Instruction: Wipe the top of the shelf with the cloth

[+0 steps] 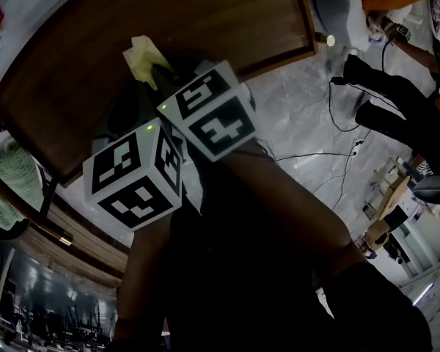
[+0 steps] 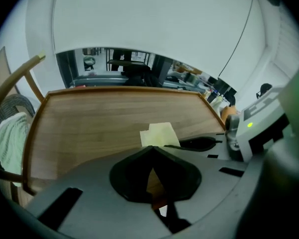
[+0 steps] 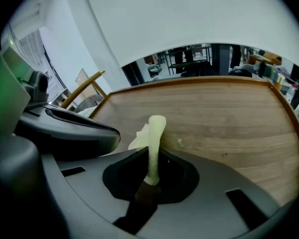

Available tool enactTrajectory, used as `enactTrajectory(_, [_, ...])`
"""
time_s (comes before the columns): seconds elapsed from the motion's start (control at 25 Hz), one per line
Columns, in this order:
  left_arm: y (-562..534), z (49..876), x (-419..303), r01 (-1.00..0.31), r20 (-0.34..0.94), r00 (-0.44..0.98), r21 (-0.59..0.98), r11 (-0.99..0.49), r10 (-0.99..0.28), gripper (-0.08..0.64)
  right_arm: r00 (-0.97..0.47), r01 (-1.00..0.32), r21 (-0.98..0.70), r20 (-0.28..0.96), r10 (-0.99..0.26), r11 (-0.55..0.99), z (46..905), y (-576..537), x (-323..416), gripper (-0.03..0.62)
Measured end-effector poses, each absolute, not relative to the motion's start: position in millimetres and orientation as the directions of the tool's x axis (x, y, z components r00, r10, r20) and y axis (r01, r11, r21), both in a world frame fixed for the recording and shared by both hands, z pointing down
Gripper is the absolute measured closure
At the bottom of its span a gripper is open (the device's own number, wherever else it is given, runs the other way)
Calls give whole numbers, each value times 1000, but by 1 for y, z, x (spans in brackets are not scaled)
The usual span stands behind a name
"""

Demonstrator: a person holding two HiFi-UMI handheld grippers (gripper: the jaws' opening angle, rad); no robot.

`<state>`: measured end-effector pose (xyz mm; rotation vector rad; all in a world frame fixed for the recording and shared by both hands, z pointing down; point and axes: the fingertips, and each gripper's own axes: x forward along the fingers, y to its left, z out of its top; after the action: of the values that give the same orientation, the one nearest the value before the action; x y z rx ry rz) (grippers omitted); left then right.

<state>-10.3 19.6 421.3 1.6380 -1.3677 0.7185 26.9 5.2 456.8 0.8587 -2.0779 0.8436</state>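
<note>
Right gripper view: the right gripper (image 3: 152, 156) has its jaws clamped on the pale yellow cloth (image 3: 156, 133). A folded edge stands up between the jaws, and the rest bunches just beyond their tips over the wooden shelf top (image 3: 224, 118). Whether the cloth touches the wood cannot be told.

In the left gripper view, the left gripper (image 2: 152, 148) has its jaws together at the tips with nothing between them. It sits close beside the right one, over the shelf's near edge. A chair (image 2: 20, 81) with a light towel (image 2: 10, 133) draped on it stands at the shelf's left end. The head view shows cables (image 1: 337, 145) trailing across the grey floor (image 1: 301, 101).
</note>
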Motion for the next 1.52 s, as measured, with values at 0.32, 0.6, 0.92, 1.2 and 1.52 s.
enactTrajectory(0.32, [-3,420,61,-953,828,294,289,-85,-477,552,-456,-817,-230,820,-347,529,454,-18,100,549])
enactTrajectory(0.6, [-13,414,119,-937,811,348,317,-147,-470,552,-392,-858,-175,830,-396,482,446,-30,162,549])
enactTrajectory(0.92, [-27,421,165,-924,793,383,336,-184,-474,552,-243,-902,-24,853,-461,431,446,-46,227,549])
enactTrajectory(1.2, [-33,428,184,-911,786,412,371,-182,-461,552,-61,-918,148,865,-498,369,440,-54,269,549])
enactTrajectory(1.52, [-24,419,161,-902,770,430,390,-186,-471,552,-74,-915,174,815,-574,364,418,-54,240,551])
